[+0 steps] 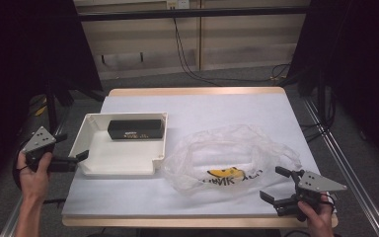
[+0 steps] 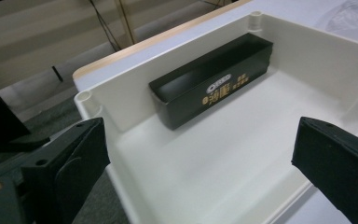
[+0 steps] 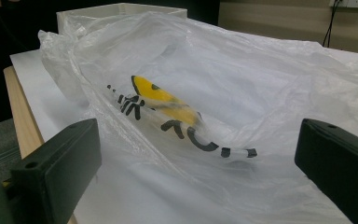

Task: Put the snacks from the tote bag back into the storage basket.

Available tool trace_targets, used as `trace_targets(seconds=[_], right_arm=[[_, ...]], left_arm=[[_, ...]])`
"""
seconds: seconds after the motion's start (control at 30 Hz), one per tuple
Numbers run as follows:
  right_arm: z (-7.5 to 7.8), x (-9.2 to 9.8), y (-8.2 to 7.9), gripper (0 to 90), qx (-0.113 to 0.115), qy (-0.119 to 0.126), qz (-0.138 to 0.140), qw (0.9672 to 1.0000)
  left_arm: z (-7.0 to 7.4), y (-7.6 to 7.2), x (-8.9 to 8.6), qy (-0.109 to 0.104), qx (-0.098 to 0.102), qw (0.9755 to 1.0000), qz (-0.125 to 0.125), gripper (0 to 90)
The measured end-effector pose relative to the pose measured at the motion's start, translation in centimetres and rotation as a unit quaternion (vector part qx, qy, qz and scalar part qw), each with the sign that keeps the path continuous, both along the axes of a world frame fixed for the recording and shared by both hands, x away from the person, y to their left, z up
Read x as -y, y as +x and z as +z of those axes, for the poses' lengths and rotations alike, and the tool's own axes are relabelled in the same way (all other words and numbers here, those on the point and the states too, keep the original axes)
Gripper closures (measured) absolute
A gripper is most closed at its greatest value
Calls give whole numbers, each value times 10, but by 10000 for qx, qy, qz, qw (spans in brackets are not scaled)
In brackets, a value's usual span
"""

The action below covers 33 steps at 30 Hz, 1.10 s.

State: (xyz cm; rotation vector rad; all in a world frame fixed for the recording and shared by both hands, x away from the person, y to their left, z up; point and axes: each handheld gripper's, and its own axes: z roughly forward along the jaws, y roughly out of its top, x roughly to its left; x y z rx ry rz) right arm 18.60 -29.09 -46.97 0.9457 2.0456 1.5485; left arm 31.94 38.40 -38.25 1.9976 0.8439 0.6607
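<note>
Near right: right gripper (image 1: 277,183) spread, empty, just short of crumpled plastic bag (image 1: 232,155). Left edge: left gripper (image 1: 80,161) spread, empty, seemingly touching the white tray (image 1: 90,143). Farther: black box (image 1: 136,129) lies against tray's far wall.

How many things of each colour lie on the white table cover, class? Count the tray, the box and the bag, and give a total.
White rectangular plastic tray: 1
Black oblong cardboard box, inside the tray: 1
Clear crumpled plastic bag with yellow and black print: 1
Total: 3
</note>
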Motion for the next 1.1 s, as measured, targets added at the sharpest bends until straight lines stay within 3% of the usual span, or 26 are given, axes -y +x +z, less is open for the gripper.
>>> trace_targets(seconds=[0.1,0.2,0.27,0.4,0.47,0.5,0.6,0.77,0.87,1.1], right_arm=[[-1,0,1,0,18,12,-16,10000],[-1,-1,1,0,26,19,-32,10000],[-1,0,1,0,9,20,-22,10000],[-1,1,2,0,4,17,-55,10000],[-1,1,1,0,14,28,-61,10000],[0,1,1,0,8,39,-69,10000],[0,2,0,0,5,52,-90,9999],[0,3,1,1,54,86,-157,9998],[0,3,1,1,65,90,-153,9998],[1,3,0,2,110,132,-192,9997]], left_arm=[[1,2,-10,4,32,10000,76,33],[-1,1,-20,-77,85,9987,499,33],[-4,-4,-20,-131,109,9982,571,38],[-16,-19,-5,-388,248,9963,728,33],[-21,-26,3,-465,109,9960,754,23],[-23,-29,8,-611,98,9951,774,22],[-27,-40,22,-768,306,9927,878,22],[-33,-50,53,-949,528,9918,678,19],[-34,-56,71,-870,647,9925,564,19],[-31,-70,108,-913,653,9933,257,16]])
